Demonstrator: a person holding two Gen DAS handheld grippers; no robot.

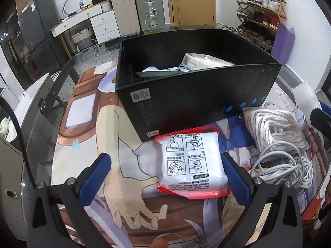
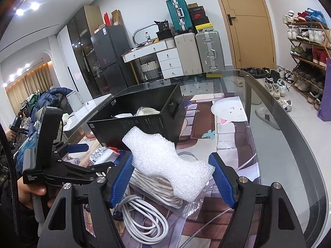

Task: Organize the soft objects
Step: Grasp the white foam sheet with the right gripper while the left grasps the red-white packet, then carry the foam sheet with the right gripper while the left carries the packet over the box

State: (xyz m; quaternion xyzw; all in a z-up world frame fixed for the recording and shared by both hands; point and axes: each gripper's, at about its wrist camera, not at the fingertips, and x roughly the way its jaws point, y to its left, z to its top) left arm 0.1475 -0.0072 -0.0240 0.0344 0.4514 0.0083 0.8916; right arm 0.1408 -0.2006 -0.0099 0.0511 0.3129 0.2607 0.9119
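Observation:
A black open box (image 1: 198,95) stands on the table with bagged soft items (image 1: 204,61) inside; it also shows in the right wrist view (image 2: 144,119). A white packet with red edges (image 1: 192,163) lies flat in front of the box. My left gripper (image 1: 165,177) is open, its fingers astride the packet without touching it. A white foam piece (image 2: 165,163) rests on a clear bag of white rope (image 2: 163,188) between the open fingers of my right gripper (image 2: 172,177). The rope bag (image 1: 275,128) and foam (image 1: 306,99) also show in the left wrist view.
A loose white cable (image 2: 144,223) lies coiled by the rope bag, also in the left wrist view (image 1: 289,169). The glass table (image 2: 289,144) carries a cartoon-print mat (image 1: 124,186). Suitcases (image 2: 198,51), a shoe rack (image 2: 306,47) and a door (image 2: 248,20) stand behind.

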